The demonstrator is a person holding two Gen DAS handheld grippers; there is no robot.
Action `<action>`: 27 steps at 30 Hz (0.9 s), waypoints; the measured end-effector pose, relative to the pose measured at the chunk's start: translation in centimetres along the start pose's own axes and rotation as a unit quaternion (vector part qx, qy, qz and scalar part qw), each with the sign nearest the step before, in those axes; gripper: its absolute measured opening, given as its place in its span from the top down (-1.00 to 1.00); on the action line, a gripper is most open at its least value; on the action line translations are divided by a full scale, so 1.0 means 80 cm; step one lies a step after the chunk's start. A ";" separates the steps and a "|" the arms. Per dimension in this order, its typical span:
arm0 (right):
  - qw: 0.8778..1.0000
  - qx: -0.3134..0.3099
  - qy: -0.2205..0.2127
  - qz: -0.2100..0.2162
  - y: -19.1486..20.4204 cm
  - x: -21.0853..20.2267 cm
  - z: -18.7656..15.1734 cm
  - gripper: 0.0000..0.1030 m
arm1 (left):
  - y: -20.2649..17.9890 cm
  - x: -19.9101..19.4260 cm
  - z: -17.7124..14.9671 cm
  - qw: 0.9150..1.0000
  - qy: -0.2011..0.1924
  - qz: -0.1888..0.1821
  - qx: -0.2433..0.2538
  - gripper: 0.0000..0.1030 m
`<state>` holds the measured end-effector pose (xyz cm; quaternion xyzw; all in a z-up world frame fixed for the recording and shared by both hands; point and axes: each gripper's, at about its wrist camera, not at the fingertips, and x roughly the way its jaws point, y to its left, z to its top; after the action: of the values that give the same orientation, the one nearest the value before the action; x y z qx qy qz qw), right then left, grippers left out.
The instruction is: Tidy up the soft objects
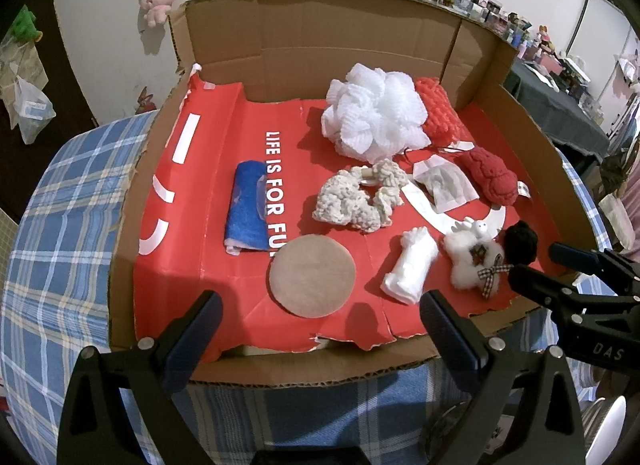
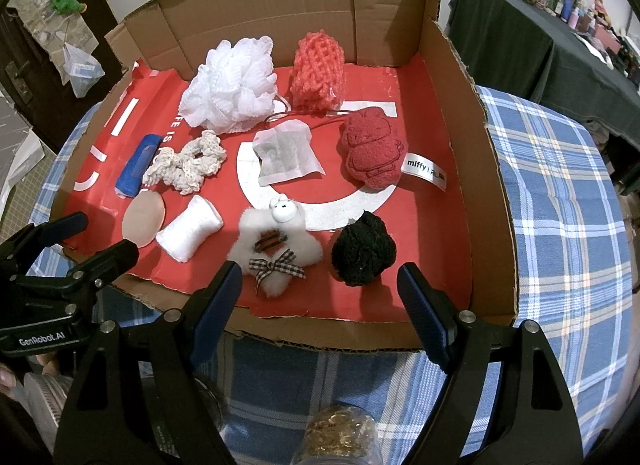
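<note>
Both tools gape wide and hold nothing: the right tool (image 2: 320, 285) hangs just short of the black knitted ball (image 2: 363, 251) at the cardboard tray's (image 2: 496, 201) near-right edge, nearer it than the left tool (image 1: 320, 317).

Both tools are matte black plastic. The left gripper (image 1: 320, 329) has dark blue finger pads, silver round screws and white "GenRobot.AI" lettering on its body; the right gripper (image 2: 320, 297) matches it and shows "DAS".
</note>
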<state>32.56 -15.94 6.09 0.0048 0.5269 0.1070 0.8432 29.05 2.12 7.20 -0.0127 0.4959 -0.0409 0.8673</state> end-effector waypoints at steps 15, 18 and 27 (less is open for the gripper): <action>1.000 0.000 0.000 -0.001 0.002 0.000 -0.001 -0.54 | 0.000 0.000 -0.001 1.000 0.000 0.000 0.002 -0.96; 1.000 0.000 0.000 -0.001 0.002 0.000 -0.001 -0.54 | 0.000 0.000 -0.001 1.000 0.000 0.000 0.001 -0.96; 1.000 0.001 0.000 -0.001 0.002 0.000 -0.001 -0.54 | 0.000 0.000 -0.001 1.000 0.000 0.000 0.001 -0.96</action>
<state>32.45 -15.78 6.05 0.0045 0.5272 0.1056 0.8431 29.00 2.10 7.13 -0.0118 0.4962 -0.0418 0.8671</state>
